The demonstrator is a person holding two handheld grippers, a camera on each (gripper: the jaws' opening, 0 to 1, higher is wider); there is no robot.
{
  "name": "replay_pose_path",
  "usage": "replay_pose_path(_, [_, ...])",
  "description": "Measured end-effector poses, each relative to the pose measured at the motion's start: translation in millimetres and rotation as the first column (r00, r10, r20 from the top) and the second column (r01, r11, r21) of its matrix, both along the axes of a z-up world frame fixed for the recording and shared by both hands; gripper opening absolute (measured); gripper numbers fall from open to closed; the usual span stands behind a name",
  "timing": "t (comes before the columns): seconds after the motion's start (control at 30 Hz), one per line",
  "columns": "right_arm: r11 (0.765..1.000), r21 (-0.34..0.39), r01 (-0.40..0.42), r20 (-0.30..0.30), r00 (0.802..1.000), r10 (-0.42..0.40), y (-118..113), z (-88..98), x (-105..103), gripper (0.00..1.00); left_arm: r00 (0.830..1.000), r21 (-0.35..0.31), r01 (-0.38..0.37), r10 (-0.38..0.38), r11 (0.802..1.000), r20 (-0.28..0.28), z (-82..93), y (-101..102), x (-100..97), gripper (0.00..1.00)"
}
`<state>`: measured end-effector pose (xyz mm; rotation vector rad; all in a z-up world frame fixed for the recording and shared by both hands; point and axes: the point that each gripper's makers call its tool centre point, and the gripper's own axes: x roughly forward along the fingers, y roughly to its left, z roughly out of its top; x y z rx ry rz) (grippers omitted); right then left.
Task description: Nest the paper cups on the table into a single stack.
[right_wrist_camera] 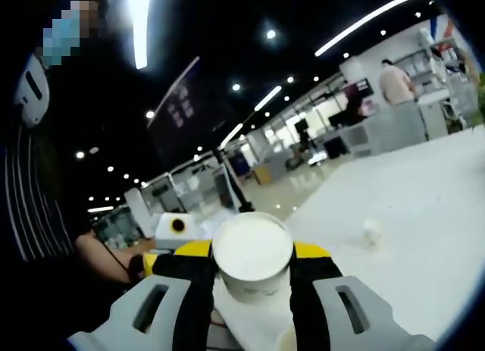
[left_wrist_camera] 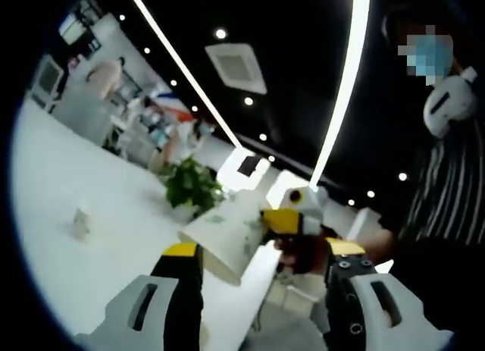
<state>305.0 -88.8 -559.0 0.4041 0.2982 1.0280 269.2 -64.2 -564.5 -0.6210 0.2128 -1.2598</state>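
Right gripper view: right gripper (right_wrist_camera: 252, 269) clamps 1 white paper cup (right_wrist_camera: 252, 258), base toward camera.
Left gripper view: left gripper (left_wrist_camera: 264, 271) wide apart, holding nothing.
Desk: white desk (left_wrist_camera: 91, 267) broad and bare past the cup.

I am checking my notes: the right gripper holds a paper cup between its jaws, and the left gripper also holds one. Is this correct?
Not quite. The right gripper does grip a paper cup, but in the left gripper view the left gripper is open and holds nothing; the cup seen there sits in the other gripper.
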Motion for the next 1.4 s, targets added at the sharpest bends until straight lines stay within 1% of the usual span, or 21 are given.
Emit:
replay_pose_path(0.07, [1.000,0.008,-0.001,-0.005,1.000,0.001,0,0.9,0,0.35,1.000,-0.009,-0.003,0.003,1.000,-0.001,1.8,1,0.4,0.61])
replay_pose_path(0.1, [1.000,0.008,-0.001,-0.005,1.000,0.001,0,0.9,0,0.35,1.000,-0.031,-0.010,0.010,0.999,-0.013,3.9,3,1.8,0.61])
replay_pose_path(0.13, [1.000,0.009,0.000,-0.004,1.000,0.000,-1,0.9,0,0.35,1.000,-0.038,-0.012,0.011,0.999,-0.017,4.5,3,1.9,0.60])
replay_pose_path(0.23, [1.000,0.016,-0.005,-0.002,1.000,0.005,0,2.7,-1,0.35,1.000,-0.038,-0.015,0.015,0.999,-0.009,4.5,5,1.7,0.56])
replay_pose_path(0.4, [0.999,0.031,-0.022,0.005,1.000,0.021,1,5.0,-4,0.35,1.000,-0.064,-0.015,0.014,0.998,-0.026,6.9,8,1.7,0.52])
replay_pose_path(0.43, [0.999,0.034,-0.024,0.004,1.000,0.023,1,5.3,-5,0.35,1.000,-0.068,-0.016,0.015,0.998,-0.026,7.4,9,1.8,0.50])
replay_pose_path(0.5, [0.999,0.034,-0.027,0.006,1.000,0.027,2,5.6,-7,0.35,1.000,-0.065,-0.026,0.025,0.998,-0.008,8.7,10,1.9,0.48])
replay_pose_path(0.63, [0.998,0.047,-0.045,0.007,0.999,0.045,4,6.3,-13,0.35,0.999,-0.084,-0.020,0.018,0.996,-0.028,9.4,13,1.8,0.43])
replay_pose_path(0.73, [0.997,0.059,-0.052,0.009,0.999,0.051,5,6.6,-14,0.35,0.999,-0.105,-0.023,0.020,0.994,-0.031,13.3,15,1.0,0.39])
replay_pose_path(0.87, [0.996,0.063,-0.066,0.012,0.998,0.066,7,8.2,-16,0.35,0.999,-0.110,-0.023,0.020,0.994,-0.035,14.6,17,1.4,0.36])
replay_pose_path(0.93, [0.995,0.068,-0.077,0.020,0.997,0.076,9,11.2,-18,0.35,0.999,-0.122,-0.019,0.014,0.992,-0.038,17.2,20,1.4,0.32])
replay_pose_path(1.03, [0.993,0.083,-0.088,0.026,0.996,0.087,10,14.7,-19,0.35,0.998,-0.137,-0.013,0.005,0.990,-0.059,19.6,22,0.8,0.26])
replay_pose_path(1.17, [0.990,0.102,-0.099,0.017,0.995,0.098,11,15.5,-20,0.35,0.998,-0.146,-0.015,0.007,0.989,-0.056,21.9,24,0.8,0.22])
replay_pose_path(1.4, [0.986,0.114,-0.119,0.014,0.993,0.118,13,15.3,-25,0.35,0.996,-0.158,-0.002,-0.012,0.987,-0.087,20.7,25,-2.8,0.17])
